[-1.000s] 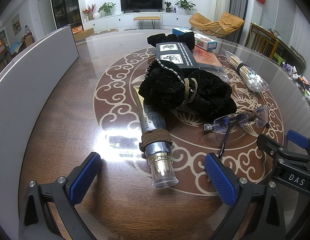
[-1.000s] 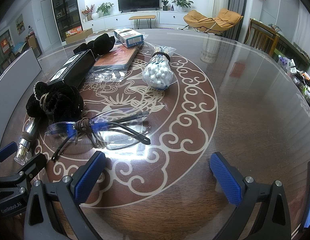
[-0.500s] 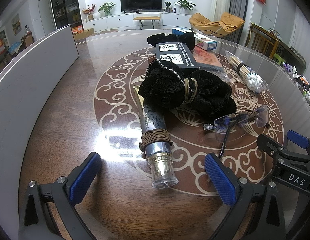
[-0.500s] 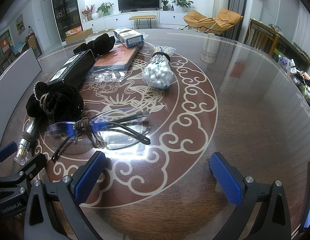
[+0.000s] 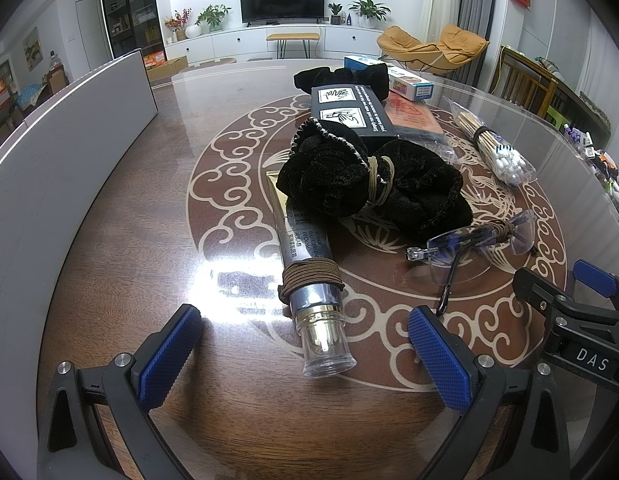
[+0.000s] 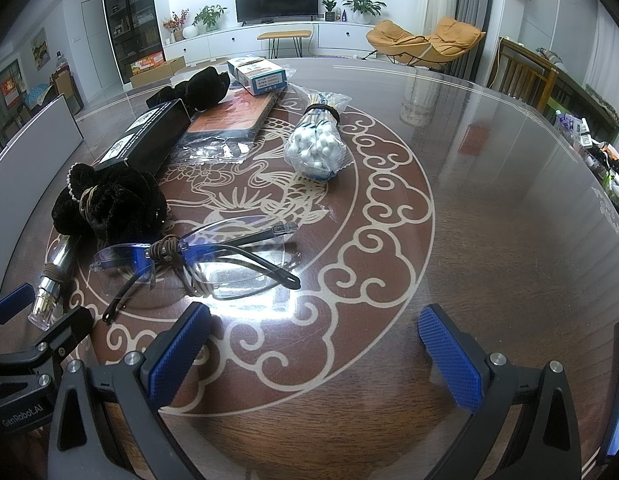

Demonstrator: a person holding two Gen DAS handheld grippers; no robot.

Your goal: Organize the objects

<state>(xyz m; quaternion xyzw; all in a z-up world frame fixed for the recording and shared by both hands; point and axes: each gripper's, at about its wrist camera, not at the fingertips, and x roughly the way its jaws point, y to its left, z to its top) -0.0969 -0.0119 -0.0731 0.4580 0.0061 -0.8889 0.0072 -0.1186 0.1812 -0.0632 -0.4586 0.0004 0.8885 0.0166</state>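
Both the left gripper (image 5: 303,344) and the right gripper (image 6: 313,342) sit wide open and empty over the table (image 6: 489,220), probably so the tube (image 5: 305,252) and glasses (image 6: 197,258) lying just ahead are easy to grab.

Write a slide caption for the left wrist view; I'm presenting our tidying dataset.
Open left gripper faces a cord-wrapped cosmetic tube, with a tied black velvet pouch and glasses beyond.
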